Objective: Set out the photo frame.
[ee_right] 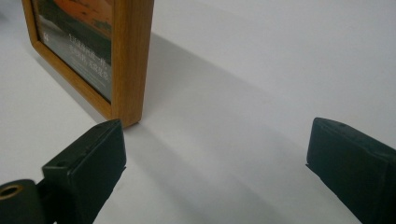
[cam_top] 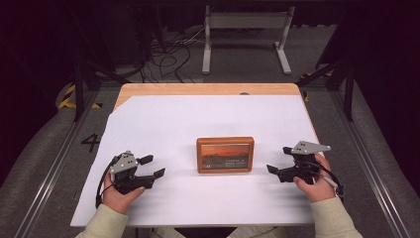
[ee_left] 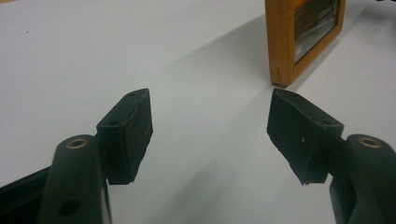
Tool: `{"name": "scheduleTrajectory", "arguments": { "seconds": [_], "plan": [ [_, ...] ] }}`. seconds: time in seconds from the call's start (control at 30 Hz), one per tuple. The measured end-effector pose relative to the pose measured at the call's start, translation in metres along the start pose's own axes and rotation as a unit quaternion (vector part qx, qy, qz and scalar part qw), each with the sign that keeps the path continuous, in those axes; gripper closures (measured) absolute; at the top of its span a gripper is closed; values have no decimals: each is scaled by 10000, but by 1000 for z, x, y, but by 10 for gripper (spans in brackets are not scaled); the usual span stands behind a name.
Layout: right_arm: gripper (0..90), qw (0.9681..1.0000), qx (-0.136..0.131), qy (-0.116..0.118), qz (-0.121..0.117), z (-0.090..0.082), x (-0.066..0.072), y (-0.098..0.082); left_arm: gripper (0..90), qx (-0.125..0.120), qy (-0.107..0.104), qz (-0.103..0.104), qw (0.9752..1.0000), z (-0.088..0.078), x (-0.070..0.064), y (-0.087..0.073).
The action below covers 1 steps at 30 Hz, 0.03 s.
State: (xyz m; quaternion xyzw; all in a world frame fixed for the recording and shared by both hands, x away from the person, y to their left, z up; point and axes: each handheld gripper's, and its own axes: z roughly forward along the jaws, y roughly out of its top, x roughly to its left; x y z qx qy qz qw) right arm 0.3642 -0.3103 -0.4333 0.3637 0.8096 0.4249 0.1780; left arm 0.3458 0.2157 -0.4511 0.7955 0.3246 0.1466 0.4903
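Both of my grippers rest low over the white sheet (cam_top: 198,114) that covers the wooden table (cam_top: 208,89), one at each side of the picture frame (cam_top: 225,154); my left gripper (cam_top: 152,166) sits to the frame's left with its jaws spread wide and nothing between them; my right gripper (cam_top: 279,159) sits to the frame's right, jaws likewise gaping and empty, and it lies nearer the frame than the left one does. Neither touches the wood; the frame stands upright near the middle of the sheet, its orange sunset print facing me, and it casts a soft shadow behind it. From the left gripper view, the frame's near corner (ee_left: 285,56) rises just beyond and to the right of my two black pads (ee_left: 130,130); from the right gripper view, the frame's edge (ee_right: 130,60) stands just past my left-hand pad (ee_right: 88,163), with bare sheet between the jaws. My hands hold both gripper bodies from behind.
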Motion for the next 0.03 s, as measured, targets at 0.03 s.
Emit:
{"name": "scheduleTrajectory", "arguments": {
  "seconds": [0.03],
  "plan": [
    [41, 10000, -11, 29, 2, 0, 0, 0, 315, 26, 1, -3, 10000, 0, 0, 0]
  ]
}}
